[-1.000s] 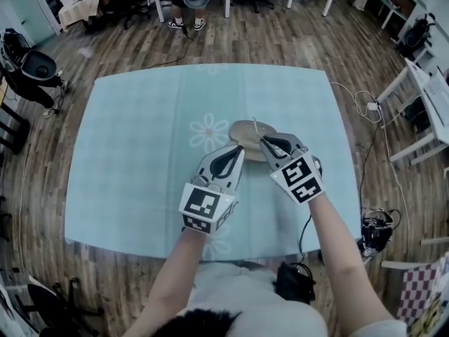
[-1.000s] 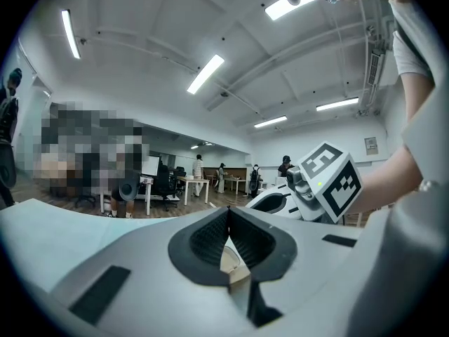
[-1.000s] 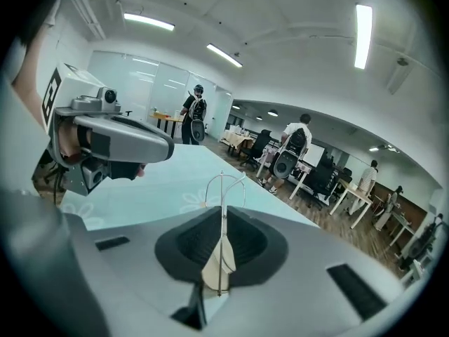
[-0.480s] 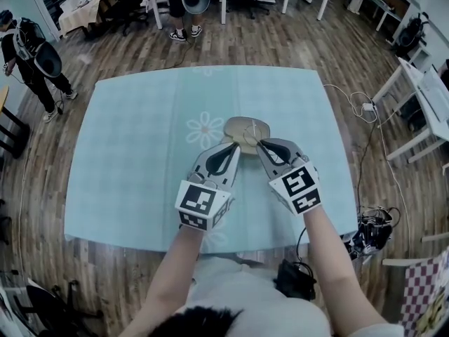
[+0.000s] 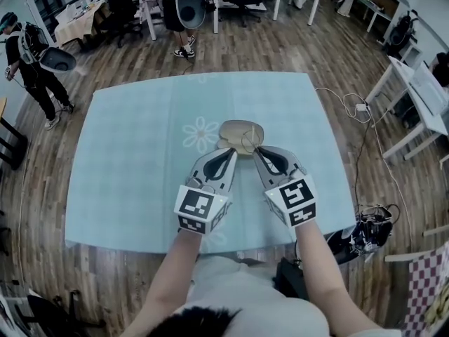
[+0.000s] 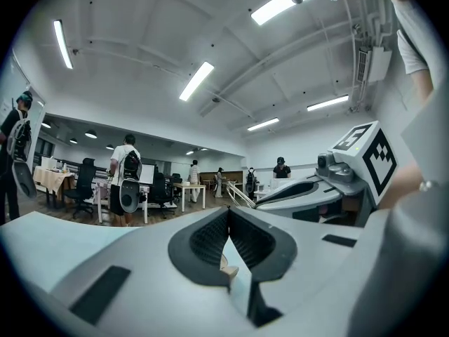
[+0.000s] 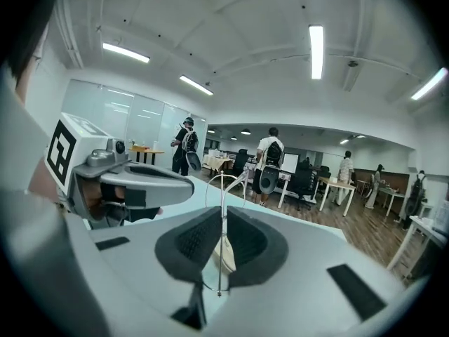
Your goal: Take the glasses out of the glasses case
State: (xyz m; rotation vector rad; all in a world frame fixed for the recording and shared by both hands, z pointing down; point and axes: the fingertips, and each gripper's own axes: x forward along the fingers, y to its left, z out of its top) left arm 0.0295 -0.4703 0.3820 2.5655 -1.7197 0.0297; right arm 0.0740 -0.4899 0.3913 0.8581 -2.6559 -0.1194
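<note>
Counting off from the left: two grippers, one glasses case, one pair of glasses. The left gripper (image 5: pixel 231 153) sits level at the glasses case's (image 5: pixel 242 130) near left edge. Its fingers (image 6: pixel 210 241) are clenched tip to tip, and a sliver of tan case shows in the gap beneath them (whether they pinch its edge, I can't tell). The case lies flat, just right of a daisy print (image 5: pixel 199 135). Right over the case's near edge hang the glasses (image 7: pixel 222 188), thin wire frames, one slim wire clamped upright between the fingers (image 7: pixel 245 241) of the right gripper (image 5: pixel 255 151), one rim looping beyond the tips. That gripper tilts slightly down, close beside its partner.

One surface (image 5: pixel 133 160), under a pale blue checked cloth, and the case is the only loose thing resting on it. The room is an open office: plank floor (image 5: pixel 337 48), desks and chairs beyond the case, cables (image 5: pixel 358 107) off to the right. Two people stand by, one (image 5: pixel 31 55) far left and one (image 5: pixel 184 9) straight beyond the case.
</note>
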